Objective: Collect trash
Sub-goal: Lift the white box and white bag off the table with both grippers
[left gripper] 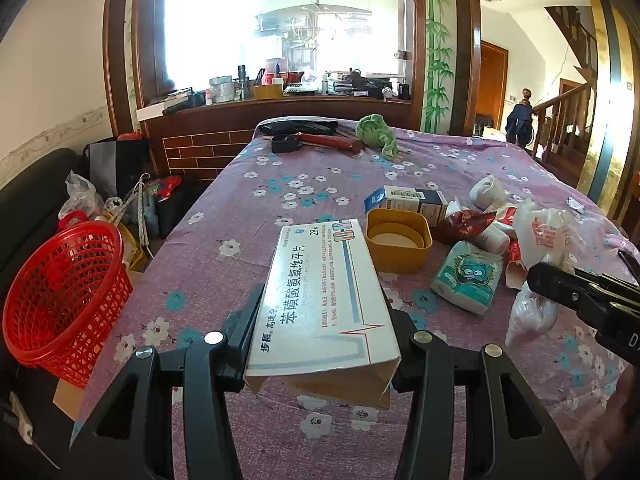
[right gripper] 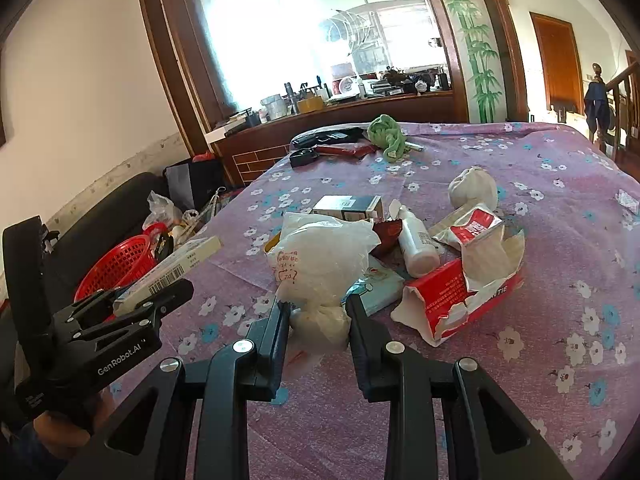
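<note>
My left gripper [left gripper: 322,316] is shut on a long white medicine box [left gripper: 320,292], pads pressing its two long sides, and the box is held above the purple flowered tablecloth [left gripper: 248,208]. My right gripper [right gripper: 318,306] is shut on the lower bunched part of a white plastic bag [right gripper: 320,256], which rises in front of it. A red mesh basket [left gripper: 64,296] stands off the table's left edge, lower than the tabletop. In the right wrist view the left gripper [right gripper: 160,294] with the box [right gripper: 176,264] is at the left, near the basket [right gripper: 116,264].
Loose items crowd the table's middle: a yellow tub [left gripper: 398,240], a tissue pack [left gripper: 468,276], a blue-white carton [left gripper: 408,200], a torn red carton [right gripper: 460,296], a white bottle [right gripper: 416,244]. A green cloth [left gripper: 376,132] and dark items lie at the far end. Bags sit on the floor at left.
</note>
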Motion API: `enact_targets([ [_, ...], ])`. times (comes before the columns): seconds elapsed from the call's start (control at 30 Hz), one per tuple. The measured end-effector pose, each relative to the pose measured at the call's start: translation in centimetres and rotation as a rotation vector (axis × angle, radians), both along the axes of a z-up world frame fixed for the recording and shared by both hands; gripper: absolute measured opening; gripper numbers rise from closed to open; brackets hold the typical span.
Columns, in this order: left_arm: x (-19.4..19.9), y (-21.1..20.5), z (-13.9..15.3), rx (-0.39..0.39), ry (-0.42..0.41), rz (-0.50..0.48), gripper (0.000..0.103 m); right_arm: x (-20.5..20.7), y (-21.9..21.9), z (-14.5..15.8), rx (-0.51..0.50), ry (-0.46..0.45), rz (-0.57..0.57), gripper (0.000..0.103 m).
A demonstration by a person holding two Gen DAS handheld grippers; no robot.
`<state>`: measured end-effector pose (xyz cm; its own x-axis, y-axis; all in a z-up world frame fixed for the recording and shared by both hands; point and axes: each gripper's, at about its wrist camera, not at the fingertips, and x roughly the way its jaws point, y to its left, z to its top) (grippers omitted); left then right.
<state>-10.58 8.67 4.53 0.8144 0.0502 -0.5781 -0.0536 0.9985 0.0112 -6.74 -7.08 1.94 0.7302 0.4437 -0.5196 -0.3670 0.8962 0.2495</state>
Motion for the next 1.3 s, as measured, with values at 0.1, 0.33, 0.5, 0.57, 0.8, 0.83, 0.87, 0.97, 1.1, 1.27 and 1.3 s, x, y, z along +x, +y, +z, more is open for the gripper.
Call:
enact_targets([
  [0.1, 0.07, 0.04, -0.03, 0.001, 0.003, 0.003, 0.048, -0.03, 0.01, 0.02, 0.000, 0.000, 0.001, 0.031],
  [0.33, 0.16, 0.09, -0.03, 0.000, 0.005, 0.005, 0.048, -0.02, 0.05, 0.03, 0.000, 0.001, 0.002, 0.031],
  [0.5, 0.15, 0.11, -0.03, 0.000, 0.005, 0.007, 0.048, -0.02, 0.06, 0.04, 0.000, 0.000, 0.001, 0.031],
  [0.57, 0.24, 0.12, -0.06, -0.001, 0.004, 0.008, 0.048, -0.03, 0.06, 0.06, 0.000, 0.000, 0.002, 0.031],
  [0.8, 0.24, 0.17, -0.10, -0.003, 0.005, 0.009, 0.048, -0.06, 0.14, 0.02, -0.001, 0.001, 0.003, 0.031],
  [0.83, 0.25, 0.20, -0.08, -0.002, 0.006, 0.009, 0.048, -0.07, 0.15, 0.01, -0.002, 0.000, 0.003, 0.031],
  [0.87, 0.24, 0.20, -0.07, -0.002, 0.006, 0.010, 0.048, -0.08, 0.13, 0.01, -0.001, -0.001, 0.002, 0.031],
  [0.97, 0.25, 0.20, -0.07, -0.001, 0.006, 0.009, 0.048, -0.06, 0.24, -0.06, -0.001, -0.001, 0.005, 0.031],
  [1.1, 0.23, 0.22, -0.09, -0.001, 0.006, 0.011, 0.048, -0.05, 0.25, -0.10, -0.001, -0.002, 0.004, 0.031],
  [1.27, 0.18, 0.32, -0.10, 0.001, 0.007, 0.017, 0.048, -0.08, 0.21, -0.10, -0.003, -0.003, 0.004, 0.031],
  [1.3, 0.20, 0.35, -0.08, 0.001, 0.007, 0.017, 0.048, -0.11, 0.22, -0.10, -0.004, -0.002, 0.004, 0.031],
])
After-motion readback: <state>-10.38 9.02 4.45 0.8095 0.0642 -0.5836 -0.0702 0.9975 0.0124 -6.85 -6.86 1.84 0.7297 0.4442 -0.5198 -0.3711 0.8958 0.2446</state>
